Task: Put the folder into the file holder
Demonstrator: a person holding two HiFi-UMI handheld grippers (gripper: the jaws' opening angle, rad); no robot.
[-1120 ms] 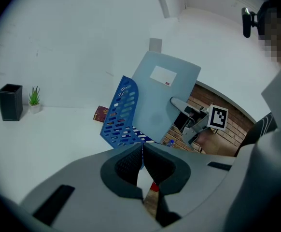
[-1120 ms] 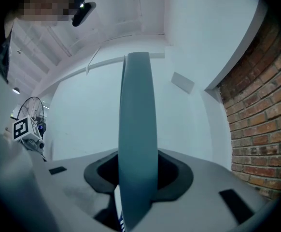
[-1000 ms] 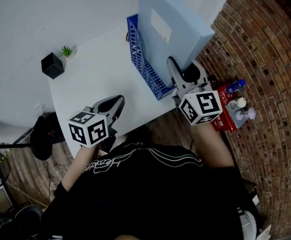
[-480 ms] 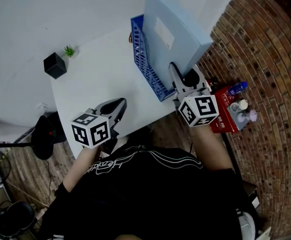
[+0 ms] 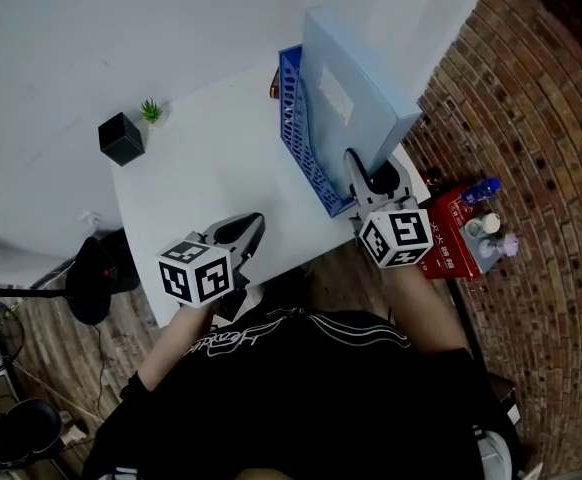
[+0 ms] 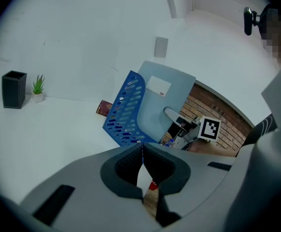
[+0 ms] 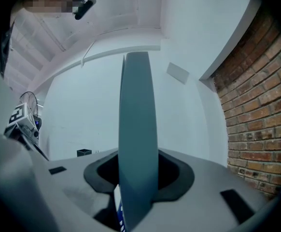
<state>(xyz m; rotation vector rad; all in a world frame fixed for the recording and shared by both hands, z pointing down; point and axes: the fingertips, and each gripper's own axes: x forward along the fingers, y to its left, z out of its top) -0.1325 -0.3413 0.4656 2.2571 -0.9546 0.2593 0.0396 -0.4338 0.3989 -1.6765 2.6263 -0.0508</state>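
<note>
My right claw point(image 5: 358, 171) pinches the near edge of the thick pale-blue folder point(image 5: 356, 93), white-labelled and upright, at the blue slotted file holder's point(image 5: 299, 140) right side; my left claw point(image 5: 250, 231) is closed, empty.

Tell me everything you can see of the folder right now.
The folder is a thick, pale blue box type, smooth and stiff-looking, with a white label on its broad face. It stands upright on edge at the table's right side, its lower part behind the perforated wall of the blue file holder; whether it is fully seated is unclear. The right gripper is shut on its near edge.
</note>
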